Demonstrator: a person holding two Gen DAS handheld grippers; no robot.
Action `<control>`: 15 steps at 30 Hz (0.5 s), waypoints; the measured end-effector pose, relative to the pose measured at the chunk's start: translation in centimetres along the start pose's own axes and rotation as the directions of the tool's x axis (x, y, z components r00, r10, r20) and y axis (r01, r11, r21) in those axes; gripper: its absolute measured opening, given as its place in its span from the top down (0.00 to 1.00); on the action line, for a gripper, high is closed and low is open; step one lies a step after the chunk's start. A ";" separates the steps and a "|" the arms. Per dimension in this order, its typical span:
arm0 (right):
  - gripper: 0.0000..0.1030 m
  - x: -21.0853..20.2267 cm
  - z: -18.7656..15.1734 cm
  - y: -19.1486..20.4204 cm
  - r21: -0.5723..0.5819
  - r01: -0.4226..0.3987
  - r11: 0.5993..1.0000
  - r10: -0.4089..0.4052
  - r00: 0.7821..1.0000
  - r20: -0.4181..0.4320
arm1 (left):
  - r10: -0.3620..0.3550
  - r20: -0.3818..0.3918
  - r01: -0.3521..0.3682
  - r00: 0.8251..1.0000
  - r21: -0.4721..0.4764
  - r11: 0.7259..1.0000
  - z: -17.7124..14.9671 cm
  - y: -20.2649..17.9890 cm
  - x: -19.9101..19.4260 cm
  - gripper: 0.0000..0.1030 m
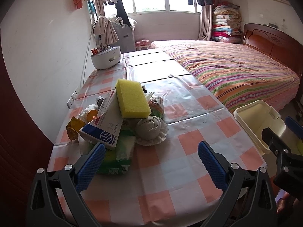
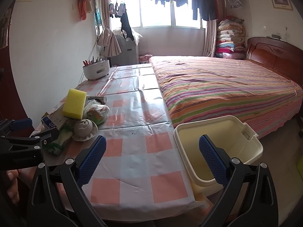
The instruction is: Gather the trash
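A yellow sponge (image 1: pixel 132 99) is topping the pile, above a white box (image 1: pixel 103 126) showing a blue logo. The table (image 1: pixel 181 151) is wearing a cloth checked in peach, white and pale blue. The bin (image 2: pixel 217 147) is showing cream. The bed (image 2: pixel 227 87) is displaying orange, pink, purple and green stripes.
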State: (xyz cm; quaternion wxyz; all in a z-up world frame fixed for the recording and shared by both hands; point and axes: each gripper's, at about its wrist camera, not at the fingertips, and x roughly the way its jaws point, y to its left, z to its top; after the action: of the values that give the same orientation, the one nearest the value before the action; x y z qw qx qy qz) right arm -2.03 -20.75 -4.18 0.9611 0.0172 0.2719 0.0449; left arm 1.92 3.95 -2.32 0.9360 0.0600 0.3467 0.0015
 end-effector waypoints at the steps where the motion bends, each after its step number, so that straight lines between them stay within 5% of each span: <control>1: 0.06 0.1 0.0 0.1 -0.002 -0.002 1.000 0.002 1.000 -0.003 | 0.002 -0.001 -0.002 1.000 -0.001 1.000 0.0 0.1 0.0 0.07; 15: 0.06 1.4 0.6 2.3 -0.046 -0.079 0.996 0.078 0.997 -0.023 | 0.055 -0.013 -0.055 0.998 -0.066 0.996 -0.9 3.4 -0.2 0.07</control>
State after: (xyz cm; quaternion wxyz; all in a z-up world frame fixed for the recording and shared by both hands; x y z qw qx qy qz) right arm -0.72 -18.30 -4.31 0.9557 0.0049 0.2803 0.0892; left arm 1.33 7.47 -2.47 0.9352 0.0384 0.3499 0.0392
